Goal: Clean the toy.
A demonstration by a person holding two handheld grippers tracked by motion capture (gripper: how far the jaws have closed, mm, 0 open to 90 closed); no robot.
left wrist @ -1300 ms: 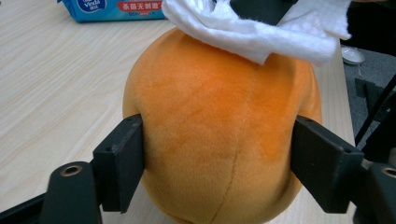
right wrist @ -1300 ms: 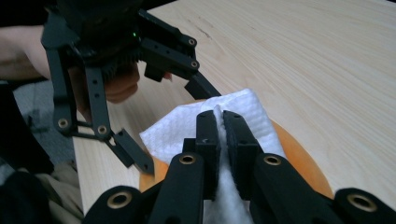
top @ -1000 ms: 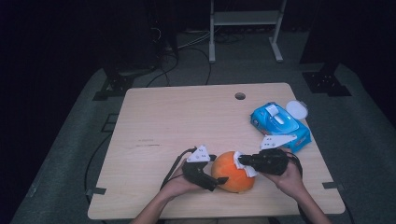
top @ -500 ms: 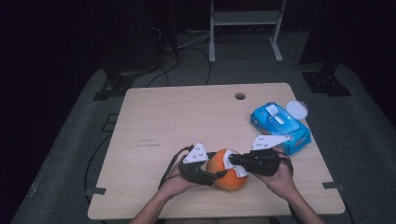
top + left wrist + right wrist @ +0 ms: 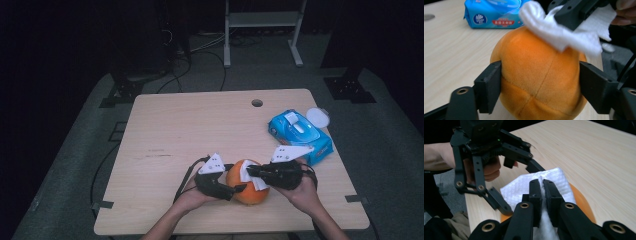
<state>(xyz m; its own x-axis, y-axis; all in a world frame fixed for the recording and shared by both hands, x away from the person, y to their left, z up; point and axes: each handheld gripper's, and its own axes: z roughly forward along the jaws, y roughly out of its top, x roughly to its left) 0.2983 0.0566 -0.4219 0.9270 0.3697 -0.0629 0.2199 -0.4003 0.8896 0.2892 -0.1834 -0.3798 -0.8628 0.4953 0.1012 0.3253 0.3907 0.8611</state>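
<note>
High view: table (image 5: 165,130), then orange (image 5: 247,189) near its front edge, L gripper (image 5: 235,190) clamped round its sides, R gripper (image 5: 248,171) pinching wipe (image 5: 246,172) on top. To wipe well, I'd hold L firm & drag wipe w/ light pressure. L gripper view shows jaws squeezing the plush; R gripper view shows jaws closed tight on wipe.

The plush orange (image 5: 246,185) sat on the table (image 5: 200,130) near its front edge, between the left gripper (image 5: 235,189) on its left and the right gripper (image 5: 251,171) on its right. A wipe (image 5: 248,175) lay on top of it. The wipes pack (image 5: 300,135) lay behind, to the right.
</note>
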